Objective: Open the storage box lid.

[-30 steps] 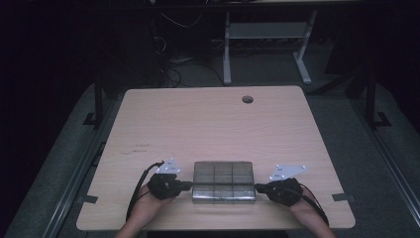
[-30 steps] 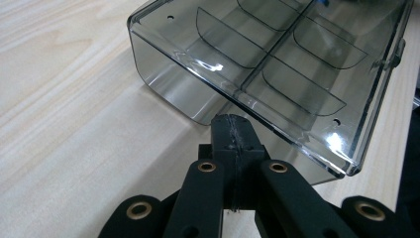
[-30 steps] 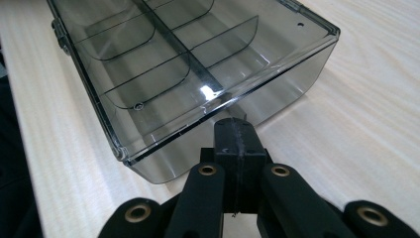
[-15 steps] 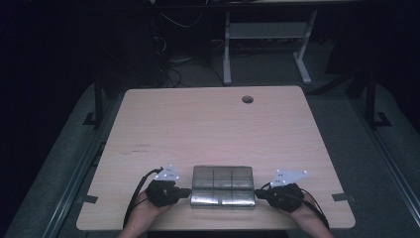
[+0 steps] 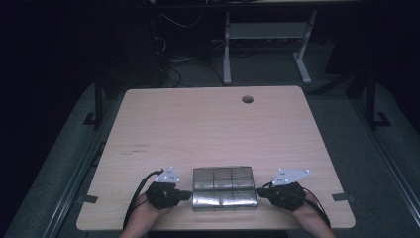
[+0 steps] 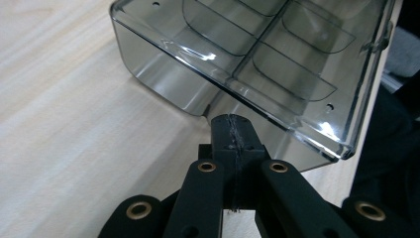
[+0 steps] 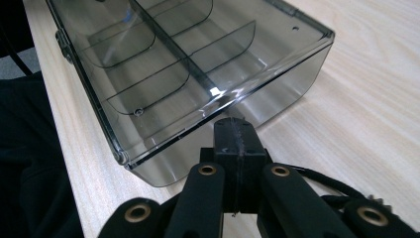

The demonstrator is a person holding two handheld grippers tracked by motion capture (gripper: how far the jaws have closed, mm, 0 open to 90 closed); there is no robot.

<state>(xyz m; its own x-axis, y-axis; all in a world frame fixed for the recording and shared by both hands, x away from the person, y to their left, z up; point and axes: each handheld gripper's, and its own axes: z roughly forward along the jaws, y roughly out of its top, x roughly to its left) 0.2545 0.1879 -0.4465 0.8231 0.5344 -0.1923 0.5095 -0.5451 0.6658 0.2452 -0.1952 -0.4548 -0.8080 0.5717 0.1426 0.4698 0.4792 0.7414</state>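
Right now, a clear plastic box (image 5: pixel 224 187) with dividers, sitting at the near edge of the table (image 5: pixel 208 124), flanked on both short ends. Smoky see-through walls, rounded corners, lid or top panel flat; compartments in two rows, curved partitions visible through the plastic — nothing inside any of them, as far as can be seen.

Left gripper (image 5: pixel 184 195) against the box's left end, jaws fully closed into one blunt tip, pinching nothing. Same tip seen close in the left gripper view (image 6: pixel 233 130), pressed up to the lower wall just under the rim. Right gripper (image 5: pixel 259 192) mirrored at the other end, jaws likewise shut tight with nothing between them, tip (image 7: pixel 236 134) meeting the wall below the rim of the box (image 7: pixel 188 69). Whether either tip truly touches or sits just shy of the plastic — hard to tell.

Probably a two-sided squeeze to shift or lift the box. To do it well: push inward evenly from both ends, at matching height, so nothing skews or pivots. Keep the tips low on the wall rather than on the thin rim, which looks likely to flex or slip. Move both hands together and slowly; smooth plastic against blunt tips offers little hold, and the table edge lies close behind.

Beyond the box, bare pale wood, a round cable hole (image 5: pixel 247 99) near the far edge, dark floor and a desk frame (image 5: pixel 265 39) farther back.
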